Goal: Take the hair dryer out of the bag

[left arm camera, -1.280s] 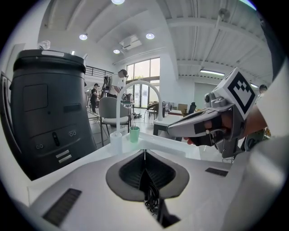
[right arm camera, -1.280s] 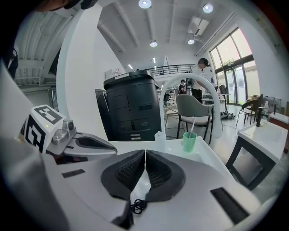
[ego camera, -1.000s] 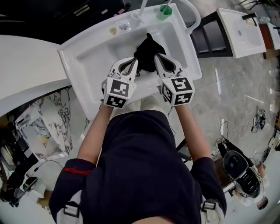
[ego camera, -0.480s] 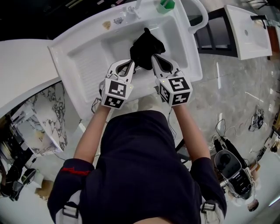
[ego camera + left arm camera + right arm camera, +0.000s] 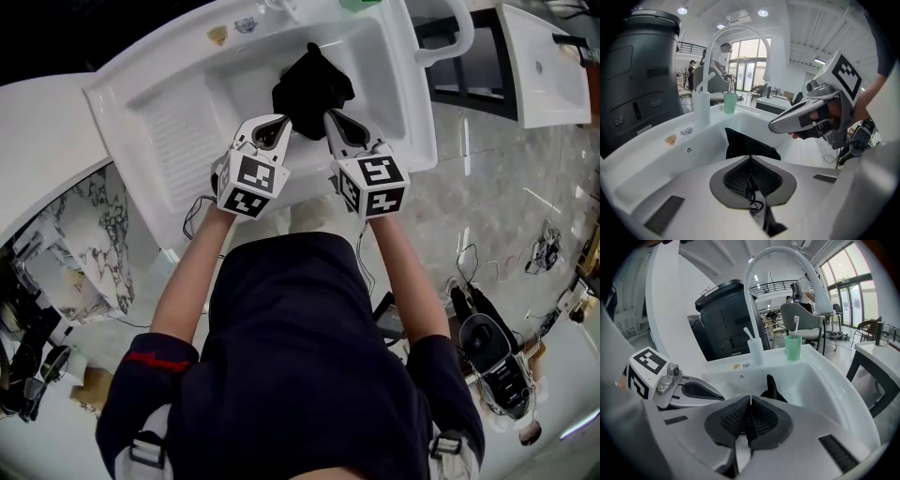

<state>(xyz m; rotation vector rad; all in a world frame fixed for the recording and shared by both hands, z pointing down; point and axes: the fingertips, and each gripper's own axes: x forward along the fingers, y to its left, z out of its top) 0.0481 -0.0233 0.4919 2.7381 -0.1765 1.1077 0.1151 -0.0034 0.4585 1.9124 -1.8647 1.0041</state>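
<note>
A black cloth bag (image 5: 312, 86) lies crumpled in the white sink basin (image 5: 206, 112). No hair dryer shows; the bag hides whatever is inside. My left gripper (image 5: 284, 120) and right gripper (image 5: 330, 116) hang side by side just in front of the bag, both pointing down at it, both shut and empty. In the left gripper view the shut pads (image 5: 740, 176) sit below the bag (image 5: 747, 146), with the right gripper (image 5: 820, 112) at the right. The right gripper view shows the bag's peak (image 5: 771, 386) past its shut pads (image 5: 761, 420).
A tall white arched faucet (image 5: 778, 268) rises behind the basin. Beside it on the rim stand a green cup (image 5: 792, 348) and a white cup (image 5: 755, 351) with toothbrushes. A dark grey bin (image 5: 642, 70) stands beyond the sink. Another white basin (image 5: 553, 56) is at far right.
Both grippers have sunk toward the sink and closed in on the black bag, staying shut. The bag has not moved in the basin.
</note>
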